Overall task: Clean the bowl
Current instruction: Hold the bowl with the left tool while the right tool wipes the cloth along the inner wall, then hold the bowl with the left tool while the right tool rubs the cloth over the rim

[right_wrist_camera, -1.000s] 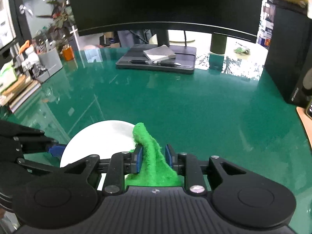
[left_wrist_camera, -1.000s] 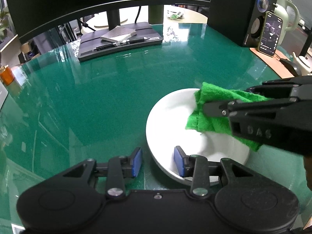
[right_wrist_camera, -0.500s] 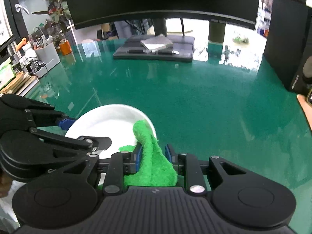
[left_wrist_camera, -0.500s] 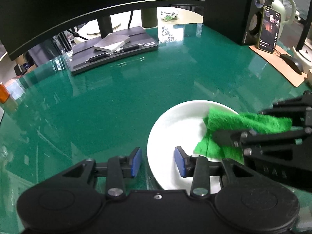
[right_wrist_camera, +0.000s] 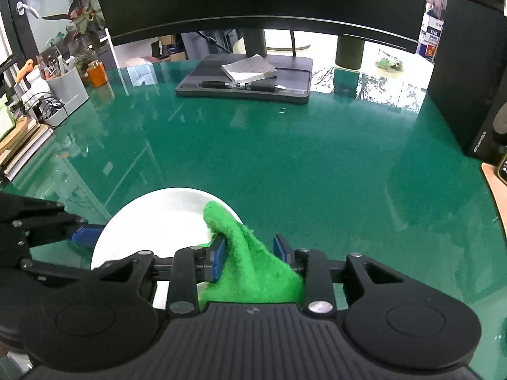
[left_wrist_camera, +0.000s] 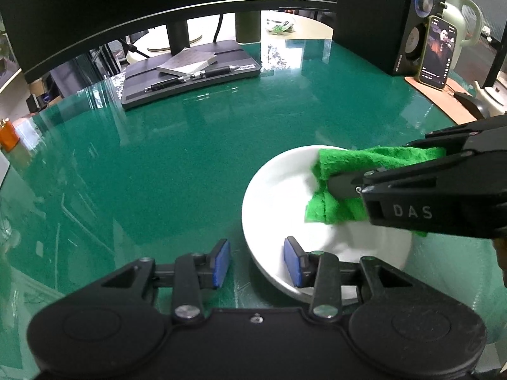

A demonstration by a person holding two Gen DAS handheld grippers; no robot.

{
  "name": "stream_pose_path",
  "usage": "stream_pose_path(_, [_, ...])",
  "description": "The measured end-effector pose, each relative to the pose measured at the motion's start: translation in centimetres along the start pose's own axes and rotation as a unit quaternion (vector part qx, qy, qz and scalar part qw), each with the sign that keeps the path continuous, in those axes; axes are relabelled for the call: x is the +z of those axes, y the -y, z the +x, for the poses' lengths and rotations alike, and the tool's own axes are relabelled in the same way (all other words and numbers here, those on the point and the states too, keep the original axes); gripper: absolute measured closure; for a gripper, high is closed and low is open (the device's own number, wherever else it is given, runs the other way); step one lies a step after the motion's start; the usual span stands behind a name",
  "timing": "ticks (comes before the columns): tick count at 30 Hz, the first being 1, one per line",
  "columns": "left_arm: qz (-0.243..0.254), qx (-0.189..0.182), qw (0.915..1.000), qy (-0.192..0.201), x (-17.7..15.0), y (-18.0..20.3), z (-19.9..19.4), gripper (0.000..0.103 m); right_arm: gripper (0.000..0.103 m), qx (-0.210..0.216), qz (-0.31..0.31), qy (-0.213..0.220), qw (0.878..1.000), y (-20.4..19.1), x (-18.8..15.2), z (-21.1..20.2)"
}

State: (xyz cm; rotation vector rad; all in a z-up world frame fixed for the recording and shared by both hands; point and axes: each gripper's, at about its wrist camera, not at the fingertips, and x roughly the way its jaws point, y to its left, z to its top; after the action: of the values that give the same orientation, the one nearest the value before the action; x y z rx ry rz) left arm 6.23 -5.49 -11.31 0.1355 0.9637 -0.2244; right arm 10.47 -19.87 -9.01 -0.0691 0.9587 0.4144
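Green glass surface [left_wrist_camera: 190, 164] carries a white bowl [left_wrist_camera: 279, 196], near its front edge. Inside the bowl: 1 green cloth [left_wrist_camera: 336, 190], draped over the far rim. Left gripper [left_wrist_camera: 256, 262] fingers straddle the bowl's near rim, 1 pad inside, 1 outside, gap visible, not pressing. Right gripper [right_wrist_camera: 250, 253] fingers are opening with the cloth between them, right pad clear of it. Left view alone shows phone [left_wrist_camera: 439, 52] and speaker [left_wrist_camera: 415, 25]; right view alone shows utensil holder [right_wrist_camera: 65, 87], orange jar [right_wrist_camera: 97, 74].
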Motion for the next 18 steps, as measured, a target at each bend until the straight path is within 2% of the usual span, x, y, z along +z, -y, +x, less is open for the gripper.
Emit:
stream_pose_path(4, [0.003, 0.001, 1.0, 0.0, 0.1, 0.0, 0.1, 0.065, 0.061, -0.001, 0.008, -0.013, 1.0, 0.3, -0.7, 0.0])
stream_pose_path(8, [0.004, 0.0, 1.0, -0.001, 0.1, 0.0, 0.1, 0.065, 0.047, -0.004, 0.024, -0.014, 1.0, 0.5, -1.4, -0.9])
stream_pose_path(12, [0.003, 0.001, 1.0, 0.0, 0.0, -0.1, 0.1, 0.063, 0.046, -0.003, 0.03, 0.002, 1.0, 0.5, -1.7, -2.1])
stream_pose_path(13, [0.002, 0.001, 1.0, 0.0, 0.0, -0.1, 0.1, 0.062, 0.047, -0.005, 0.027, 0.011, 1.0, 0.4, -1.9, -2.5])
stream_pose_path(15, [0.002, -0.001, 1.0, -0.001, 0.1, -0.1, 0.2, 0.062, 0.06, -0.01, 0.022, 0.025, 0.999, 0.4, -2.3, -3.1])
stream_pose_path(17, [0.004, 0.0, 1.0, -0.001, 0.2, -0.1, 0.3, 0.062, 0.071, 0.004, 0.028, 0.023, 0.999, 0.4, -2.6, -3.3])
stream_pose_path(18, [0.005, 0.0, 1.0, -0.001, 0.3, -0.1, 0.3, 0.062, 0.072, 0.006, 0.026, 0.021, 0.999, 0.2, -2.6, -3.4])
